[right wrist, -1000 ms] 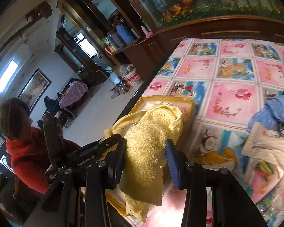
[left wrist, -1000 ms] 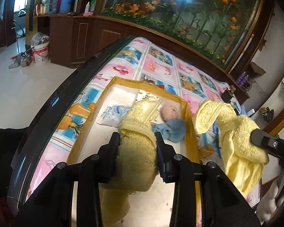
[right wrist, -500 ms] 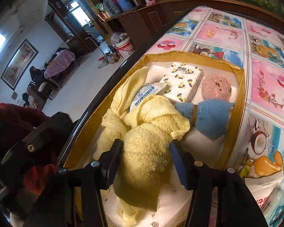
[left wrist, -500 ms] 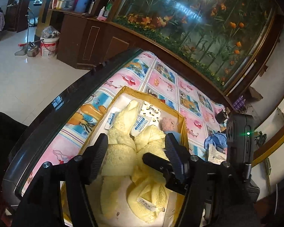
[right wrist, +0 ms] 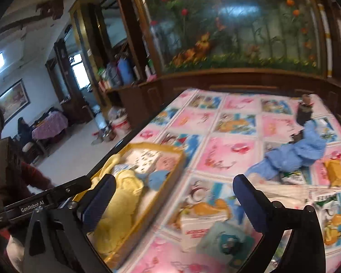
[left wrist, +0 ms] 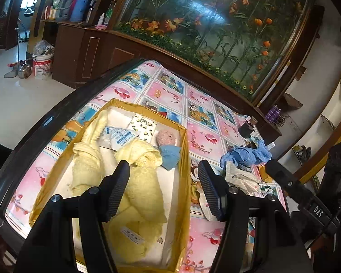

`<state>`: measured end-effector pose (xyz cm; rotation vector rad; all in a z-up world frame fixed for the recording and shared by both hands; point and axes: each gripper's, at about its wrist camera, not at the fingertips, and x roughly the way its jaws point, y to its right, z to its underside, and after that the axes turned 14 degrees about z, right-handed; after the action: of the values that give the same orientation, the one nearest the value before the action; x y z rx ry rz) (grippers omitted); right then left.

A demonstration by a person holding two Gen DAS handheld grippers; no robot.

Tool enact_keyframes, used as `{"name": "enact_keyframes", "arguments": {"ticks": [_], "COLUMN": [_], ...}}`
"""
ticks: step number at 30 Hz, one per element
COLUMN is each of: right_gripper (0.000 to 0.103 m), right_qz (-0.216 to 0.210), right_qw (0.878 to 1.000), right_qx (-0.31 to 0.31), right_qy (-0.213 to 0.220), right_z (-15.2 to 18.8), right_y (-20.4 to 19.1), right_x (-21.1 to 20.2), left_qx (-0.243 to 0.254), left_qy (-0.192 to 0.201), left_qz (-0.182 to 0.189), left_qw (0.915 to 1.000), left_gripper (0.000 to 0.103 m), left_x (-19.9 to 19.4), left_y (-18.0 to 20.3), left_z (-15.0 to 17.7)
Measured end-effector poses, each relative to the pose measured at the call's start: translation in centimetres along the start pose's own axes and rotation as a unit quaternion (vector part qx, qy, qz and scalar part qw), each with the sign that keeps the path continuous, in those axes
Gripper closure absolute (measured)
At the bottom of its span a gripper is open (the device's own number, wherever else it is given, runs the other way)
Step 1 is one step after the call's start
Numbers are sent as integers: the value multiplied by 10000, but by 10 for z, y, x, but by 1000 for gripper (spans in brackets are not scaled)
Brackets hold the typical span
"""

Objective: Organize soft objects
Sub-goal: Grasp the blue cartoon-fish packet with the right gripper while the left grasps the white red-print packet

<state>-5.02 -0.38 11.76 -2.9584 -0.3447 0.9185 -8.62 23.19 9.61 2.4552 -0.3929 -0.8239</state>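
A gold-rimmed box (left wrist: 186, 170) on the table holds two yellow towels, one on the left (left wrist: 86, 159) and one in the middle (left wrist: 145, 182). Beside them lie a small blue cloth (left wrist: 170, 157), a pink sponge (left wrist: 167, 136) and tissue packs (left wrist: 145, 125). My left gripper (left wrist: 162, 175) hangs open above the box, holding nothing. My right gripper (right wrist: 174, 186) is open and empty over the table, just right of the box (right wrist: 156, 146). A blue towel (right wrist: 293, 157) lies crumpled on the tablecloth at the far right, also seen as the blue towel (left wrist: 245, 157).
Flat packets (right wrist: 216, 227) and a yellow packet (right wrist: 336, 173) lie on the patterned tablecloth near the blue towel. A small dark object (right wrist: 304, 111) stands at the far edge. A wooden cabinet with a planted tank backs the table. A person in red (right wrist: 22, 177) is at the left.
Both grippers let go of the yellow towel, which now lies in the box. Both opened wide and drew back, and the right one swung right over the table.
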Motion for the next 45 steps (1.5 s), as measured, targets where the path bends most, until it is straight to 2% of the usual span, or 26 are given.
{"name": "enact_keyframes", "arguments": {"ticks": [1,3,6,9,11,16,18,20,24,31,34,38,41,45], "right_gripper": [0,0,0,0,0,0,0,0,0,0,0,0,0,0], "right_qz": [94,241,242,421,614,1617,1713,1606,1502,1349,1355,1412,1458,1525], "right_qw": [9999,9977,9913,9886,9891,9822,9788,9770,9768,9787,9790,9781,9766,9742], "right_qx": [139,556,1126,1259,1195,956,1111,1400,1523,1542,1502,1494,1542,1643], "right_qy": [-8,-296,-632,-707,-594,74,165,116,90,-138,-235,-310,-343,-267], "right_z": [1,6,19,33,39,40,44,46,47,48,49,50,51,51], "right_y": [16,54,105,136,152,188,204,219,231,229,226,226,228,232], "right_x": [-1,7,17,18,13,3,5,8,9,17,21,24,25,21], "left_qx": [52,129,302,456,549,635,587,538,493,529,774,1161,1253,1215], "left_qy": [-35,-111,-317,-572,-797,-1347,-1517,-1633,-1831,-1966,-2006,-2184,-2238,-2291], "left_qz": [20,75,218,407,466,607,579,524,353,131,213,451,645,631], "left_qw": [10000,9998,9988,9965,9942,9870,9850,9837,9812,9790,9764,9679,9644,9637], "left_gripper": [42,42,42,42,42,42,42,42,42,42,40,40,40,39], "left_x": [2,8,20,33,47,82,94,102,117,145,156,167,165,168], "left_y": [6,19,44,67,81,110,115,117,116,109,121,144,154,155], "left_z": [2,5,16,29,39,63,70,77,89,95,95,104,108,110]}}
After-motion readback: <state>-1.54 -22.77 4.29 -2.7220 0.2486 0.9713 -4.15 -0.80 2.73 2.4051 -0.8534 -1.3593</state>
